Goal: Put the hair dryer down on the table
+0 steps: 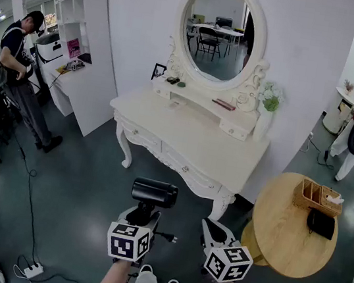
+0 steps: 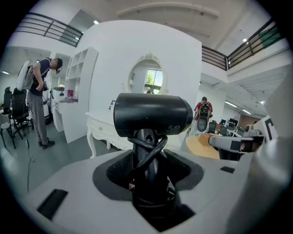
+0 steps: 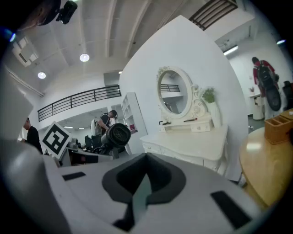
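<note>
head view has the dryer (image 1: 154, 192) up in the air over the floor, in front of the person's body, not yet above any table. the left gripper (image 1: 142, 215) pinches it by the handle. left gripper view shows the jaws spread wide round that handle, pads against it, with the cord (image 2: 151, 151) looped on the handle just above them. the handle stands upright out of the jaws and the barrel (image 2: 153, 114) lies crosswise on top, its long axis running left to right.

the right gripper (image 1: 212, 233) sits just beside it. right gripper view shows those jaws pressed together with nothing in them.

the dresser (image 1: 190, 140) lies straight ahead of the left gripper, its near top bare. the round table (image 1: 283, 228) is off to the right, nearer the empty gripper. which table is meant i cannot tell. the dresser looks likelier, since it is straight ahead of the holding hand.
</note>
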Available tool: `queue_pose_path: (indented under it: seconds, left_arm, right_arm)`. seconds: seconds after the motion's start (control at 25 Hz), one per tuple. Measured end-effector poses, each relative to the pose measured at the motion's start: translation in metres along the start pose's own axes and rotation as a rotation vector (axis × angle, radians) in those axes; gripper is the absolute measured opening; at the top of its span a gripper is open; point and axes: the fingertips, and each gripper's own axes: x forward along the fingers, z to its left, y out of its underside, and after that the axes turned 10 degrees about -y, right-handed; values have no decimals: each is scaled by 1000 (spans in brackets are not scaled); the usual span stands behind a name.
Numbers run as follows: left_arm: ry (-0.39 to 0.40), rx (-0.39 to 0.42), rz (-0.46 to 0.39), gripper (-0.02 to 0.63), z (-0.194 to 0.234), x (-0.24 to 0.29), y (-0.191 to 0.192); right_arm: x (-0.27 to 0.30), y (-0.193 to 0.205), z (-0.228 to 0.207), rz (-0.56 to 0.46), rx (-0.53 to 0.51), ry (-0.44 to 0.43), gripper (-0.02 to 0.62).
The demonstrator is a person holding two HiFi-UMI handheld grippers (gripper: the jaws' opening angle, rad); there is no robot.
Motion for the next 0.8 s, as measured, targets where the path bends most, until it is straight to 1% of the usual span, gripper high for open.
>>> queue_pose_path:
  seconds: [0.44, 0.64, 0.8]
  left_arm:
    - [-13, -12, -15, 209, -9, -5, -2]
    - [-16, -13, -22, 209, -7, -1, -8]
    - [-10, -18, -13, 209, -3, 14, -12]
  right_arm:
    - [-11, -5, -2, -37, 13, -34, 2]
    - [-10, -10, -10, -44, 17, -25, 2]
    - [0, -13, -20, -43, 29, -17, 3]
